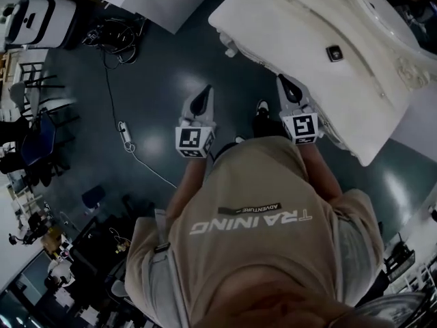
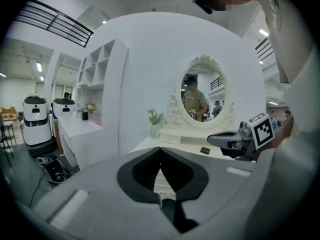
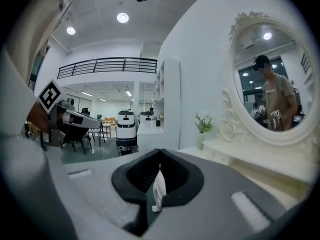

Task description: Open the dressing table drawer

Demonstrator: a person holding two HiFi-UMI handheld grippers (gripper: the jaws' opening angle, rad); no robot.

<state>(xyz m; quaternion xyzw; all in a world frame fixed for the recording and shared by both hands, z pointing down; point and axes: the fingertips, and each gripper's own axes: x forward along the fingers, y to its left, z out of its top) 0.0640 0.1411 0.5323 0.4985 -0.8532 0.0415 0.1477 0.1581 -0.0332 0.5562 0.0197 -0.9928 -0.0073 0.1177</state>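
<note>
The white carved dressing table (image 1: 293, 39) stands at 1 o'clock in the head view, its small top drawer (image 2: 170, 138) looking closed. At 8 o'clock of its oval mirror (image 2: 202, 96), a pale vase (image 2: 153, 130) holds green sprigs (image 2: 155, 116). The left gripper (image 1: 205, 91) and right gripper (image 1: 283, 80) both have jaws pressed together, holding nothing.

Dressing table (image 1: 287, 39) cut off at top-right edge; dark obj (image 1: 334, 52) on it too small to ID.

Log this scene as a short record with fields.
setting: white dressing table with oval mirror
on table: small dark object, vase of greenery
left gripper: jaws together, empty
right gripper: jaws together, empty, beside the table's edge
drawer: none visibly pulled out
</note>
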